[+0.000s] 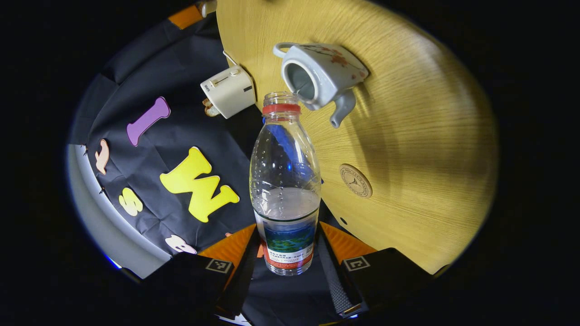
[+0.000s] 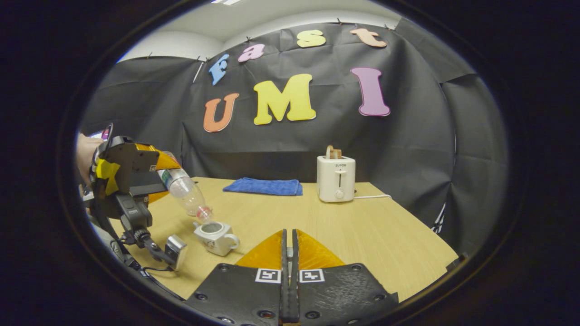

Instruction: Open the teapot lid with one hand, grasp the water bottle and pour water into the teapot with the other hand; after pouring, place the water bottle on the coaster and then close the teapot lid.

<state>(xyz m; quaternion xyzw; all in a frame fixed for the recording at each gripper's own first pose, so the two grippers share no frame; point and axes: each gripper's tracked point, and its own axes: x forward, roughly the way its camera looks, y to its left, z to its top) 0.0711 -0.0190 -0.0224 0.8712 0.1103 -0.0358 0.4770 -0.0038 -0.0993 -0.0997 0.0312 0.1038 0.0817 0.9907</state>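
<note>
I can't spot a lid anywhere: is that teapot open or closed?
Open. The teapot shows a bare, uncovered mouth, with the tilted bottle's neck over it.

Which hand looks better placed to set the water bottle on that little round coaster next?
Left, probably: the left gripper already clamps the water bottle tilted over the open teapot, with the coaster nearby.

A white toaster (image 2: 335,178) stands upright near the far edge of the wooden table (image 2: 371,231), a slice of bread (image 2: 333,152) poking out of its top and its white cord (image 2: 372,196) trailing off to one side. Well apart from it, a folded blue cloth (image 2: 264,186) lies flat along the same far edge.
</note>
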